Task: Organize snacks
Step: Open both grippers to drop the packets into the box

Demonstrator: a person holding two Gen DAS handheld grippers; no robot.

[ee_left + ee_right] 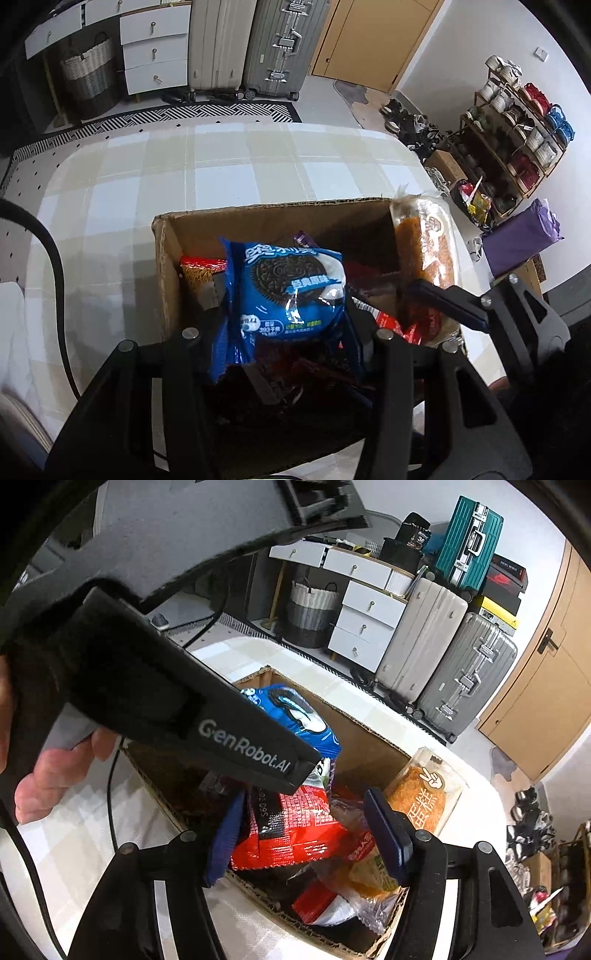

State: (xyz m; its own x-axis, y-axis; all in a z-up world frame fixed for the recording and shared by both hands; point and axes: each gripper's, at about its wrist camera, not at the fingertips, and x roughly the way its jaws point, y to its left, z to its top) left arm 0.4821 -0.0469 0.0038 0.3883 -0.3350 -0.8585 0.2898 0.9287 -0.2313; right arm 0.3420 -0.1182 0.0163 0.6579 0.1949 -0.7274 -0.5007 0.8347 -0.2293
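My left gripper (284,325) is shut on a blue Oreo packet (288,291) and holds it over the open cardboard box (166,266). The packet also shows in the right wrist view (295,716), behind the left gripper's black body (207,723). My right gripper (310,834) is open over the box (354,734), with a red snack packet (295,827) lying between its fingers (388,834). An orange cake pack (424,251) leans at the box's right edge; it shows in the right wrist view (421,797) too.
The box sits on a checked tablecloth (184,162). Several red and clear packets (332,904) fill the box. Suitcases (251,44), white drawers (155,51), a woven basket (88,77) and a shoe rack (517,140) stand around the room.
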